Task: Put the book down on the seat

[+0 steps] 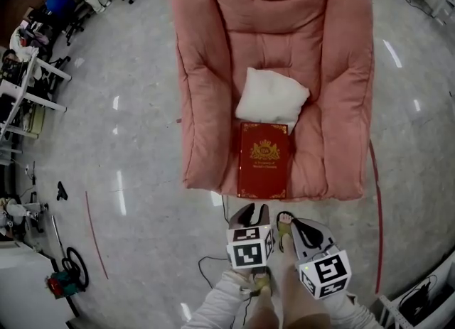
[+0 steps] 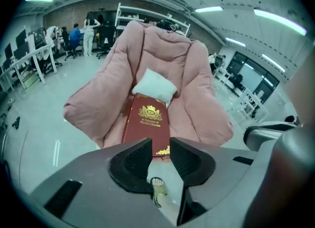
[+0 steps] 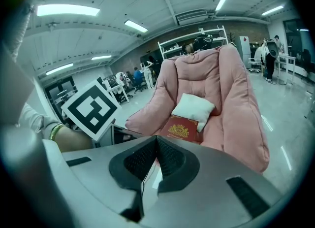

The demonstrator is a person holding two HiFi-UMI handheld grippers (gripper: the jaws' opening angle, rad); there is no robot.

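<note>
Looking down past your hands, you can see the book lying flat, cover up, on the seat of the pink armchair. Neither claw is touching it.

Its long axis runs front to back. The near short edge sits at the front lip of the seat cushion, and the far short edge meets the white pillow, though you cannot tell whether it tucks under.

The left claw hangs over the floor in front of the chair, clear of the seat. Its jaws stand a narrow way apart with nothing between them. Through the gap the left gripper view shows only the book's near corner, well beyond the pads, and a sandalled foot below.

The right claw sits just beside it, also over the floor, with its jaws brought together on nothing.

The book lies straight ahead of both claws and apart from them. The left claw is the nearer one and lines up almost with the book's midline, while the right stands off toward the book's right edge.

By the look of it the placing is done, and what remains is to keep both claws clear of the chair. If the book had to be straightened, the near short edge is what faces you, and the left claw would reach it with the least sideways travel.
</note>
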